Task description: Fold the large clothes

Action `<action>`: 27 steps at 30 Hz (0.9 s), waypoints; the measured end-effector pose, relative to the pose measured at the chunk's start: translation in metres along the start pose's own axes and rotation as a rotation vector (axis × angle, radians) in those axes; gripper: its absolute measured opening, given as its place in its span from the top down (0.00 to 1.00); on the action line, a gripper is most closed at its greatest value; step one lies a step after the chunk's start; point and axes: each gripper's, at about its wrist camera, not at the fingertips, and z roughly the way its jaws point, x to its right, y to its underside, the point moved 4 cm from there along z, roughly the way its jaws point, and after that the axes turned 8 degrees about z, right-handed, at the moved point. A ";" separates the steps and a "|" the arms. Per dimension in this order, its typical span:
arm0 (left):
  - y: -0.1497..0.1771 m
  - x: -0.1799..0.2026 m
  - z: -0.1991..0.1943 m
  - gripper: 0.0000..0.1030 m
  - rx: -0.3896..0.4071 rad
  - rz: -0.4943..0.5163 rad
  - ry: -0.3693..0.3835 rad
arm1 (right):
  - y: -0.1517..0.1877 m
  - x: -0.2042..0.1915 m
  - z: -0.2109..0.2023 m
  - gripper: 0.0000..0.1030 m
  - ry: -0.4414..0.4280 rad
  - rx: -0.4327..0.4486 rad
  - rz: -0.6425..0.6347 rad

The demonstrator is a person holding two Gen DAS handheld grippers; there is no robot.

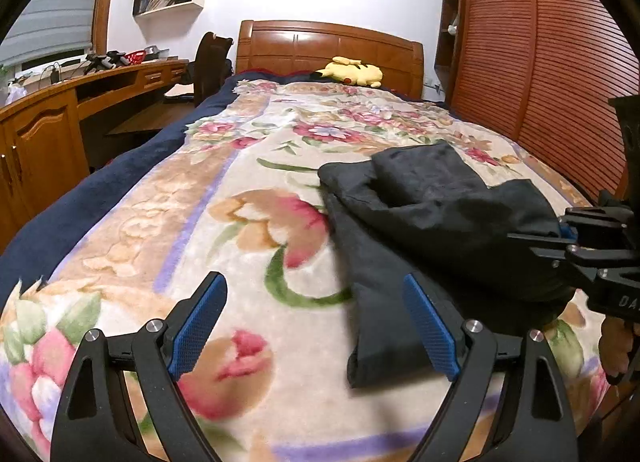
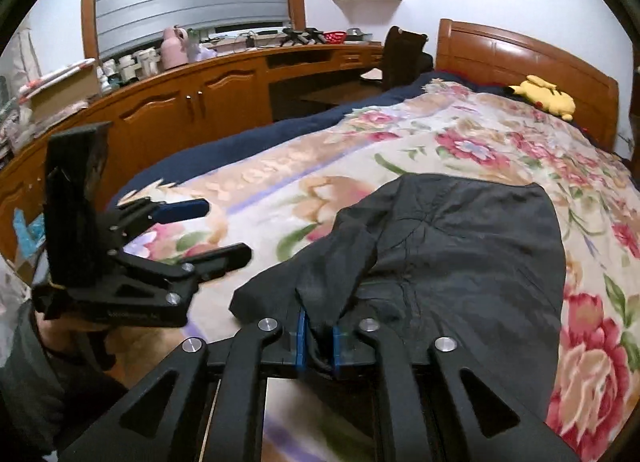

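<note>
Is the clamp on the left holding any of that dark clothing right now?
No: the left gripper is wide open above the floral blanket, with no fabric between its blue pads, while the right gripper pinches the dark garment.

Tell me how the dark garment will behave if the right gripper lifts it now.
Probably floppy: the garment drapes in soft creases from the right gripper, so the rest should sag and trail. It looks thin, likely light. The fuzzy blanket may drag on it, and the folded strip near the open left gripper could unfold.
</note>
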 end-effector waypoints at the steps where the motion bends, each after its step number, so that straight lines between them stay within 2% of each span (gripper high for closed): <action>1: -0.001 0.000 0.000 0.13 0.002 -0.002 0.002 | -0.002 0.003 0.000 0.78 0.005 0.000 0.003; 3: -0.001 0.002 -0.002 0.13 0.009 -0.003 0.006 | -0.006 0.006 -0.005 0.52 -0.006 -0.005 0.016; 5: -0.003 0.007 -0.004 0.13 0.017 0.007 0.013 | -0.012 0.009 -0.017 0.37 0.011 0.026 0.019; 6: -0.004 0.009 -0.005 0.13 0.021 0.012 0.016 | -0.015 -0.001 -0.021 0.34 0.026 0.044 0.016; 10: -0.009 0.019 -0.010 0.13 0.041 0.028 0.033 | -0.016 0.017 -0.048 0.33 0.078 0.095 0.049; 13: -0.013 0.030 -0.015 0.13 0.059 0.044 0.043 | -0.002 0.039 -0.061 0.33 0.189 0.102 0.043; 15: -0.015 0.037 -0.019 0.13 0.072 0.053 0.044 | 0.009 0.053 -0.063 0.34 0.229 0.095 0.052; 16: -0.017 0.039 -0.022 0.13 0.079 0.054 0.043 | 0.016 0.060 -0.066 0.37 0.237 0.088 0.067; 17: -0.018 0.041 -0.023 0.13 0.083 0.054 0.042 | 0.023 0.068 -0.066 0.45 0.246 0.080 0.083; 19: -0.021 0.041 -0.029 0.13 0.101 0.047 0.038 | 0.034 0.077 -0.063 0.51 0.263 0.059 0.100; 23: -0.024 0.040 -0.038 0.13 0.134 0.015 0.042 | 0.053 0.077 -0.051 0.65 0.241 0.012 0.118; 24: -0.024 0.040 -0.041 0.13 0.140 0.008 0.046 | 0.047 0.075 -0.049 0.69 0.226 0.006 0.123; 27: -0.023 0.042 -0.042 0.13 0.135 0.010 0.047 | 0.048 0.074 -0.038 0.69 0.192 -0.015 0.133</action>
